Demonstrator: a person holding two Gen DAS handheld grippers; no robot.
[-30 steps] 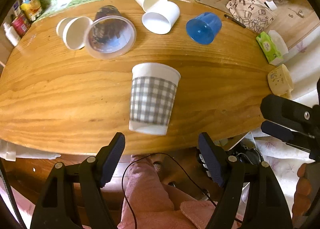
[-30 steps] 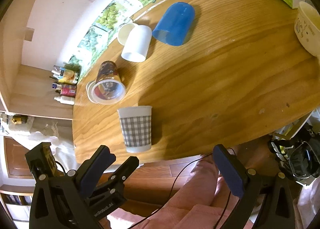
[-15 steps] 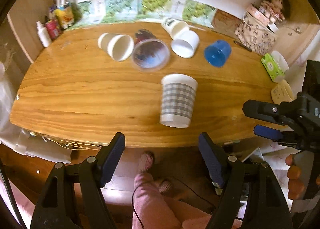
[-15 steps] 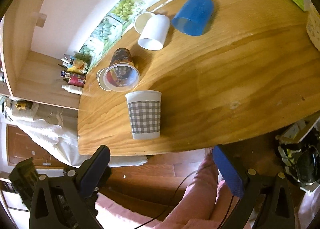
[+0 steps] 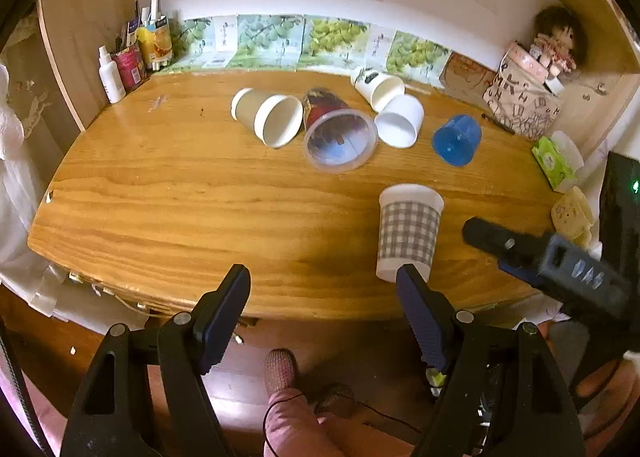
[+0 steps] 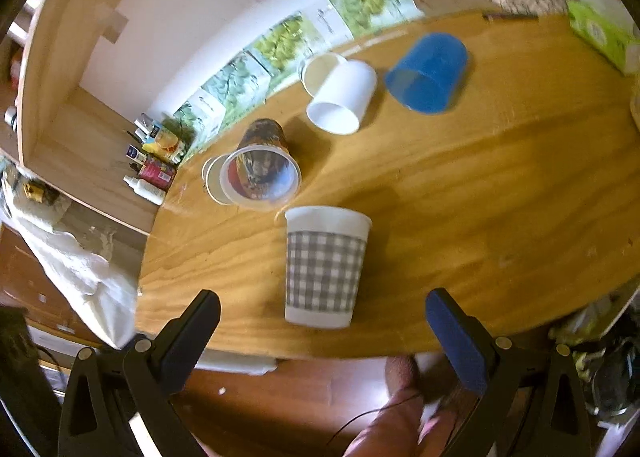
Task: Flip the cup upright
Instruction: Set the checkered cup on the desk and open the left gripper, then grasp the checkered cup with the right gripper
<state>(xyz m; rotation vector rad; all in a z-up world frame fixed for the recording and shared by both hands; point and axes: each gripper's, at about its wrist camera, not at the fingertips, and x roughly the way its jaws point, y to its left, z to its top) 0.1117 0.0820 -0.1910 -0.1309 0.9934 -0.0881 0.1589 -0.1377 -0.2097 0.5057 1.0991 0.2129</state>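
Checked cup (image 6: 325,263) upright near table (image 5: 168,193) front edge; both grippers empty.
Left gripper (image 5: 323,299) and right gripper (image 6: 322,323) both gape wide, hovering off the edge. Behind: blue cup (image 6: 428,75), white cup (image 6: 342,99), clear printed cup (image 6: 260,173), all on their sides.

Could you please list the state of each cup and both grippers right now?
Grey checked paper cup: standing upright.
Clear plastic printed cup: lying on its side.
White paper cup: lying on its side.
Blue plastic cup: lying on its side.
Beige paper cup: lying on its side.
Left gripper: open, empty.
Right gripper: open, empty.
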